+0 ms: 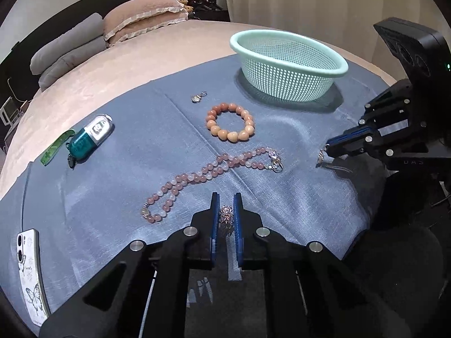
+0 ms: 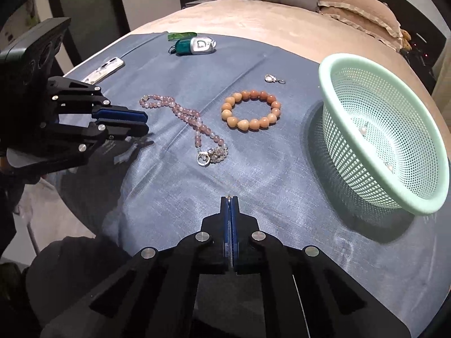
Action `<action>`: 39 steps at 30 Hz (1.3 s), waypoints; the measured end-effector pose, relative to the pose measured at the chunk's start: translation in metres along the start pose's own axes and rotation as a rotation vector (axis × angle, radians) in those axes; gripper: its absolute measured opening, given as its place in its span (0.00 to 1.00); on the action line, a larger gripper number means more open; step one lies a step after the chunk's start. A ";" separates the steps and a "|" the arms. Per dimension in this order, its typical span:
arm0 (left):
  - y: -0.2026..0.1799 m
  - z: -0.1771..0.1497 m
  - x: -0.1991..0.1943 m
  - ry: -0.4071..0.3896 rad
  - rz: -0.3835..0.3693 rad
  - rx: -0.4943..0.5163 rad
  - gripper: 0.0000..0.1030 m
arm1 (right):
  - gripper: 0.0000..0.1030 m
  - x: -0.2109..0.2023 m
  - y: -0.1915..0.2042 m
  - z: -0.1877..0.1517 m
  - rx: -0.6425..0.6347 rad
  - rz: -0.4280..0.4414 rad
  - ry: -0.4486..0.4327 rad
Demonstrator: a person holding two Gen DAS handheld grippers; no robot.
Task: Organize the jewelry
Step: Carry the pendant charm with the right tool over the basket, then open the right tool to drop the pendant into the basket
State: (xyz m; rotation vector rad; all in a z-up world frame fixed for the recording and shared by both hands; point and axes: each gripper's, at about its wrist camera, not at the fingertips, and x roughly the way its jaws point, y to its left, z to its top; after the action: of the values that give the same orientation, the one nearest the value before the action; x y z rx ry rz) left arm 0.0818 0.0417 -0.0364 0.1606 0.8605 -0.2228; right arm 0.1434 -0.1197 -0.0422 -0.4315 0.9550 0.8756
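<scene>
Bed (image 1: 93, 64), blue cloth (image 1: 146, 146) with basket (image 1: 287, 64), bead bracelet (image 1: 230, 122), necklace (image 1: 208, 173), pendant (image 1: 198, 97), phone (image 1: 29, 273), keyfob (image 1: 91, 138)

Cloth (image 2: 253, 186) centre-near edge open. Basket (image 2: 383, 140) blocks right side; bracelet (image 2: 251, 109) and necklace (image 2: 191, 118) across middle; phone (image 1: 29, 273) at left edge.

On the cloth (image 1: 112, 169), the basket (image 1: 287, 67) sits far right, the bracelet (image 1: 230, 122) just nearer, and the necklace (image 1: 208, 174) nearer still. A charm (image 1: 198, 97) lies beyond the bracelet. Perhaps 2 small pieces (image 2: 363, 131) lie inside the basket.
</scene>
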 end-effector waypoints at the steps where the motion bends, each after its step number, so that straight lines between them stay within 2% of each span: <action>1: 0.003 0.002 -0.003 0.001 0.000 -0.004 0.10 | 0.02 -0.004 -0.003 -0.001 0.011 -0.001 -0.008; 5: 0.006 0.008 -0.015 -0.025 0.024 0.010 0.10 | 0.02 -0.027 -0.014 0.003 0.052 0.001 -0.053; 9: 0.006 0.028 -0.029 -0.074 0.030 0.020 0.10 | 0.02 -0.061 -0.028 0.014 0.074 -0.034 -0.128; 16: -0.008 0.085 -0.044 -0.149 0.027 0.088 0.10 | 0.02 -0.121 -0.059 0.044 0.082 -0.107 -0.229; 21: -0.026 0.127 -0.044 -0.188 0.002 0.123 0.10 | 0.02 -0.146 -0.083 0.057 0.093 -0.137 -0.270; 29: -0.059 0.180 -0.010 -0.185 -0.096 0.144 0.10 | 0.02 -0.131 -0.113 0.063 0.105 -0.125 -0.255; 34: -0.080 0.201 0.026 -0.145 -0.130 0.185 0.10 | 0.02 -0.104 -0.135 0.059 0.133 -0.100 -0.223; 39: -0.083 0.212 0.067 -0.089 -0.151 0.190 0.10 | 0.02 -0.070 -0.160 0.053 0.170 -0.073 -0.186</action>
State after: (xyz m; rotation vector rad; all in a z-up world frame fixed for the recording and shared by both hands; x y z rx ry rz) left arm 0.2581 -0.0957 0.0442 0.2619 0.7630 -0.4506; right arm 0.2798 -0.2111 0.0380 -0.2333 0.8292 0.7478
